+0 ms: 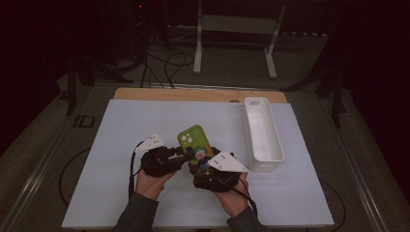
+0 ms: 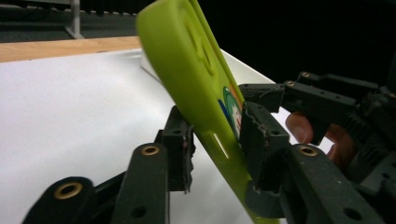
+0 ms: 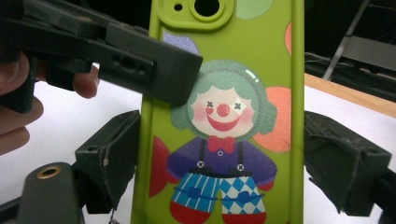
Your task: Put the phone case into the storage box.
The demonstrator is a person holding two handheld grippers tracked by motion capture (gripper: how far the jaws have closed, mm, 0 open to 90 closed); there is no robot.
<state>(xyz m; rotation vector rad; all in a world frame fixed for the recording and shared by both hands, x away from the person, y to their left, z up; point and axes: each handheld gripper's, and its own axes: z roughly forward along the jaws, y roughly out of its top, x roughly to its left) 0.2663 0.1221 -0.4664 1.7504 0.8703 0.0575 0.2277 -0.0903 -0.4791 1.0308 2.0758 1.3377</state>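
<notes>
high view, hands: the person's left hand [image 1: 151, 180] and right hand [image 1: 231, 197] sit nearest the camera, each on a gripper.
high view, case: green phone case [image 1: 197, 147] is held up between left gripper [image 1: 178, 155] and right gripper [image 1: 202, 166], above the white sheet [image 1: 121, 145]; white bin [image 1: 262, 135] lies well off past the right gripper.
left gripper view, jaws: pinching the case across its thickness, one pad on the back face, the other on the printed face; case stands tilted between them.
left gripper view, other: the right gripper's jaw reaches in just beyond the far pad, touching the case.
right gripper view, jaws: set against the case's two long edges, left pad touching; the right pad's contact can't be confirmed, so its grip can't be called.
right gripper view, other: the left gripper's jaw overlaps the upper left of the print.
risk: soft case probably flexes; two cross grips pulling unevenly could twist it or pop it out of a pad.
markings: clown cartoon and coloured dots; no readable text or brand.
</notes>
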